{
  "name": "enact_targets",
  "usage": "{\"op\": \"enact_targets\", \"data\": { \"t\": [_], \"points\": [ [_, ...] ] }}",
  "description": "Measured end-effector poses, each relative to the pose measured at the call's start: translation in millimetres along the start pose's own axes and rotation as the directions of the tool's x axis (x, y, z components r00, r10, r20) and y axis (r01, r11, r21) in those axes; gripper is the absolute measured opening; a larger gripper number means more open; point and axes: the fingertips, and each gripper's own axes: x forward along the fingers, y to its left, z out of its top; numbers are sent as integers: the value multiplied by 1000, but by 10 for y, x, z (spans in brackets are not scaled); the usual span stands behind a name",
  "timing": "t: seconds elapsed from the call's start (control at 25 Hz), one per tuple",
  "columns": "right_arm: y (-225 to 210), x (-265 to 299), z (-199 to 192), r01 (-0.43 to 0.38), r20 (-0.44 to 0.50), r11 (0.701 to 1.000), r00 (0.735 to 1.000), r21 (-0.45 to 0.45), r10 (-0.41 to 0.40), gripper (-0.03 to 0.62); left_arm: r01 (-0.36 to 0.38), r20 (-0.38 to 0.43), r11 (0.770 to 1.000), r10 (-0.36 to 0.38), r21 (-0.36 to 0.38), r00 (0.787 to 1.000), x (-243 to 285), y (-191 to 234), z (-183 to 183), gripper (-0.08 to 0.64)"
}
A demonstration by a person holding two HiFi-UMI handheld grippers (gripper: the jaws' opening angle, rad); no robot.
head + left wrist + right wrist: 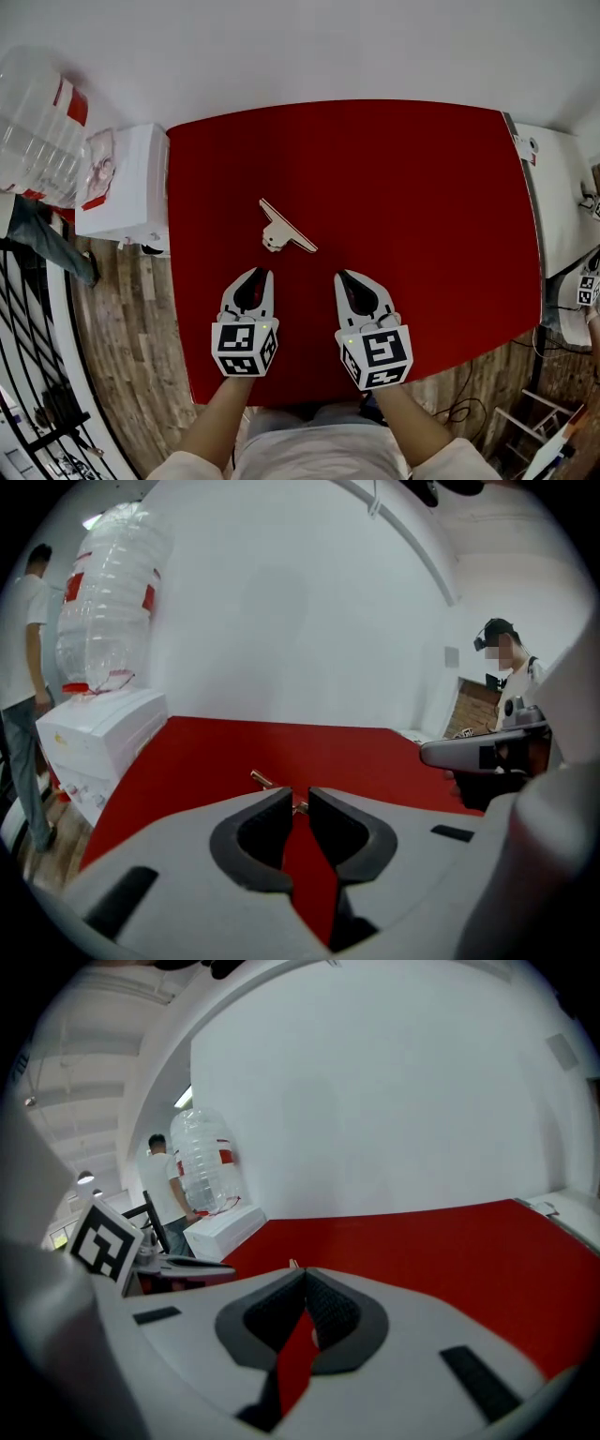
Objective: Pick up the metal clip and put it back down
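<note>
my left claw (259, 274), jaws slightly apart and empty, faces the metal clip (284, 230) at frame centre; right claw (343, 276) pinched together. best widen first, then advance straight.

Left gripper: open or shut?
Open, narrowly: the left gripper tips stand apart with red table showing between; the clip lies untouched ahead.

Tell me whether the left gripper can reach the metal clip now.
Probably yes: the left gripper sits just short of the metal clip, only bare red tabletop between, fingers slightly apart.
</note>
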Motion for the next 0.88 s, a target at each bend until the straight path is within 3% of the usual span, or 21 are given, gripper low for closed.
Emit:
{"op": "enact_targets", "data": {
  "t": [0.48,0.88],
  "points": [
    [58,318,-241,-42,-33,999,999,29,43,6,58,-63,978,-72,-198,995,675,189,-321,171],
    [-60,360,-358,-28,-55,998,998,48,31,6,63,-52,939,-86,-337,995,967,312,-338,178]
  ]
}}
